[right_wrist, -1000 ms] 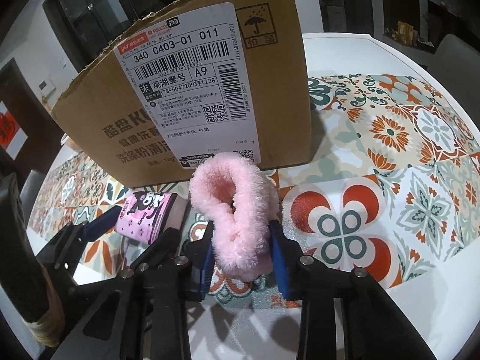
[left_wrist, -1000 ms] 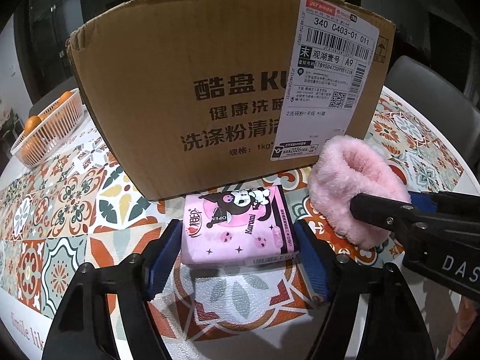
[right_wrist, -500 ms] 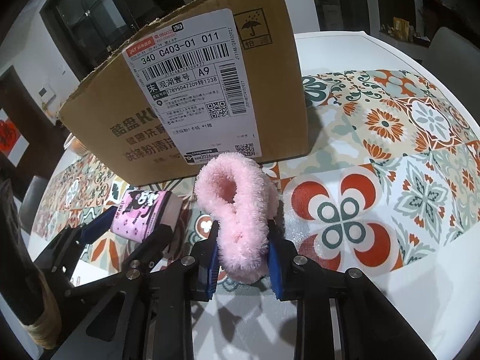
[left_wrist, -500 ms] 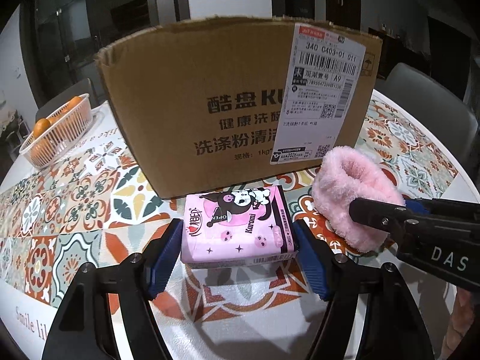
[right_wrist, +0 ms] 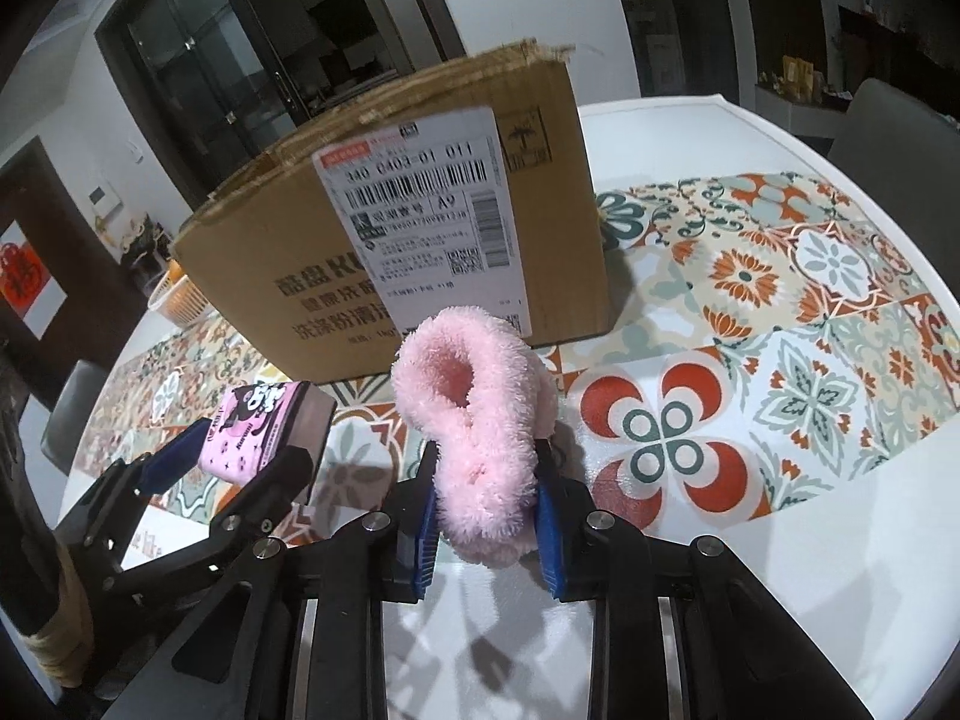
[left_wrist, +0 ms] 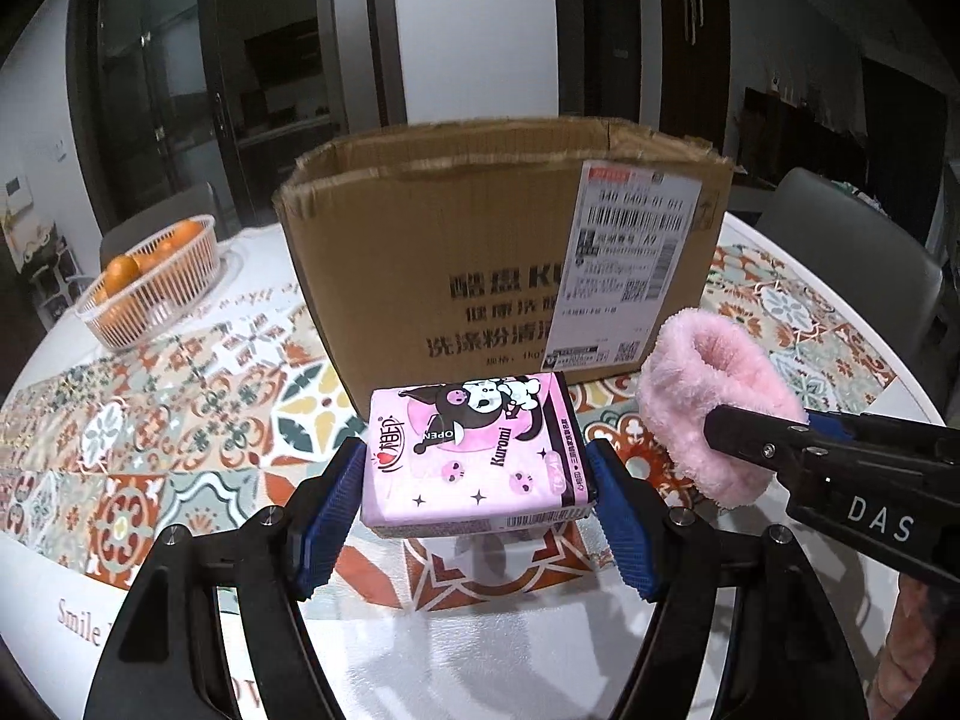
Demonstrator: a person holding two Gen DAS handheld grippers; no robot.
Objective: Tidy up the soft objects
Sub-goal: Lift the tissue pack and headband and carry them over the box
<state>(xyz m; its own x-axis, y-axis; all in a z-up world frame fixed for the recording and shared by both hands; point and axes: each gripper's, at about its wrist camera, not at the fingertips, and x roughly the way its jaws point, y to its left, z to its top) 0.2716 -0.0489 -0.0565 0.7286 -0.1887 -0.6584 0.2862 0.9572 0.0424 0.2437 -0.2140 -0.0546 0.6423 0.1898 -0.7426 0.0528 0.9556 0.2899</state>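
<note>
Lifted clear of the tablecloth (left_wrist: 180,396) since a second ago: Kuromi tissue pack (left_wrist: 474,450) clamped in left gripper (left_wrist: 477,510), pink fluffy slipper (right_wrist: 480,420) squeezed in right gripper (right_wrist: 486,516), both raised, likely to clear the cardboard box (left_wrist: 480,252) rim

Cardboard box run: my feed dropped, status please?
Left hand-held gripper shut on tissue pack. Right hand-held gripper shut on pink fluffy slipper. Both off table; cardboard box ahead, top open.
</note>
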